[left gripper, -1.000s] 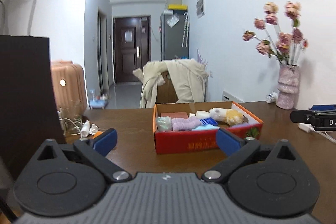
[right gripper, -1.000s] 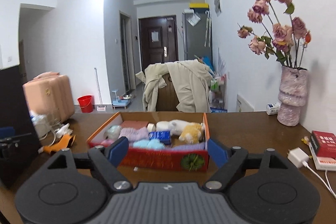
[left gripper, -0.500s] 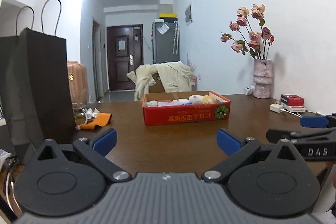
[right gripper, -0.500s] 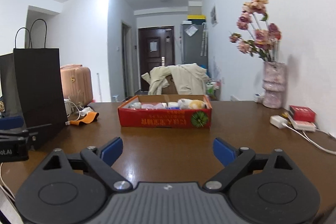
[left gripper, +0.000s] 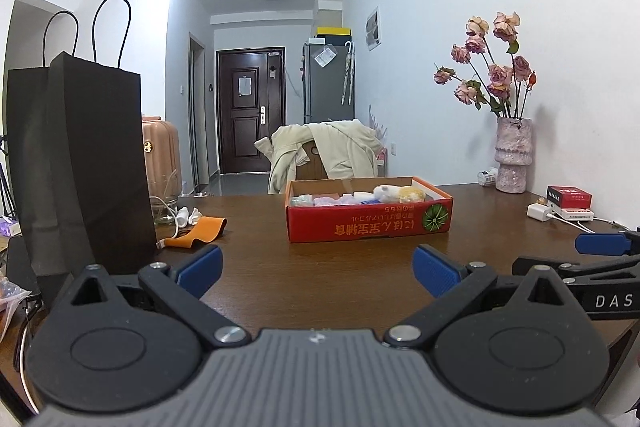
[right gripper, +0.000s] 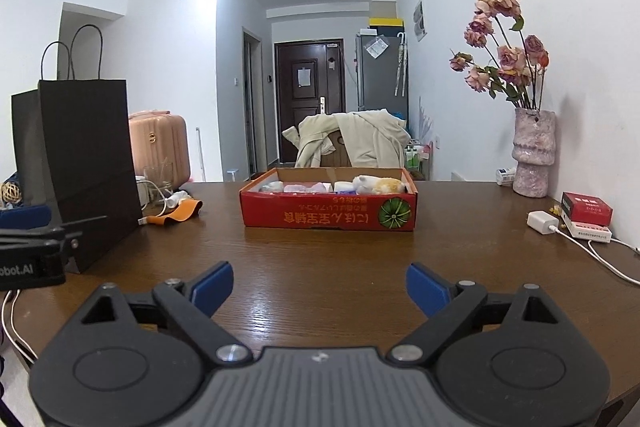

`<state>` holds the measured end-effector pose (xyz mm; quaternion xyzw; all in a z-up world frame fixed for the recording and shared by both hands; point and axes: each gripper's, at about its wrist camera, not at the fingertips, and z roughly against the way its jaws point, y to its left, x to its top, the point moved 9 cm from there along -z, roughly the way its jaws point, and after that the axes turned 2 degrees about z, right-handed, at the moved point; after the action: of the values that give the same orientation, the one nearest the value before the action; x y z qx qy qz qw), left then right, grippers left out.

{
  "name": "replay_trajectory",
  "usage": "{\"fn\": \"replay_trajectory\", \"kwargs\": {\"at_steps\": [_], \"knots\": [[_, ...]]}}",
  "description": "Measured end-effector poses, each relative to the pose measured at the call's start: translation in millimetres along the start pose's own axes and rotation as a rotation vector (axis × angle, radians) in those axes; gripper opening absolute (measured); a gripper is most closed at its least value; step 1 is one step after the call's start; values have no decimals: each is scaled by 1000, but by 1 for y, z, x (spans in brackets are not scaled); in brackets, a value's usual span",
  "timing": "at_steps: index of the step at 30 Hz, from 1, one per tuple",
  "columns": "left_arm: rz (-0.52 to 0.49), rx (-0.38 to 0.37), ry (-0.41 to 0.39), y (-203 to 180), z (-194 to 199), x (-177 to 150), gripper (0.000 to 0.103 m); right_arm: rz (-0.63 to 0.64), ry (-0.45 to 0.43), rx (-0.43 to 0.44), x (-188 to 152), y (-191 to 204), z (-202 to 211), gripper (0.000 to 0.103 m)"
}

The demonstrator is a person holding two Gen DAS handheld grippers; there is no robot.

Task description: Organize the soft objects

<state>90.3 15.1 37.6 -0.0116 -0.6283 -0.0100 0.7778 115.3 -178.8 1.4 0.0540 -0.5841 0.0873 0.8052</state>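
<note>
The soft things (right gripper: 340, 185) I'm here to sort lie packed in the red box (right gripper: 328, 217) near the middle of the table (right gripper: 320, 267), a white and yellow plush toy (right gripper: 378, 183) at its right end. Working across, I see a black paper bag (left gripper: 80, 163) standing at the left, an orange strip (left gripper: 200, 229) beside it, then the box, then a vase of flowers (right gripper: 534, 151) by the wall. My left tongs (left gripper: 316, 265) and right tongs (right gripper: 319, 283) both gape wide above bare wood well short of the box, gripping nothing, the right ones having just spread a little further.
</note>
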Motion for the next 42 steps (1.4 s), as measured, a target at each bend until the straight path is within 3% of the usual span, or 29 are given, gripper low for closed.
{"fn": "replay_trajectory", "kwargs": {"at_steps": [42], "knots": [[10,8,-19,0,3,2,103,-9,-27,8,3,0,4,94]]}}
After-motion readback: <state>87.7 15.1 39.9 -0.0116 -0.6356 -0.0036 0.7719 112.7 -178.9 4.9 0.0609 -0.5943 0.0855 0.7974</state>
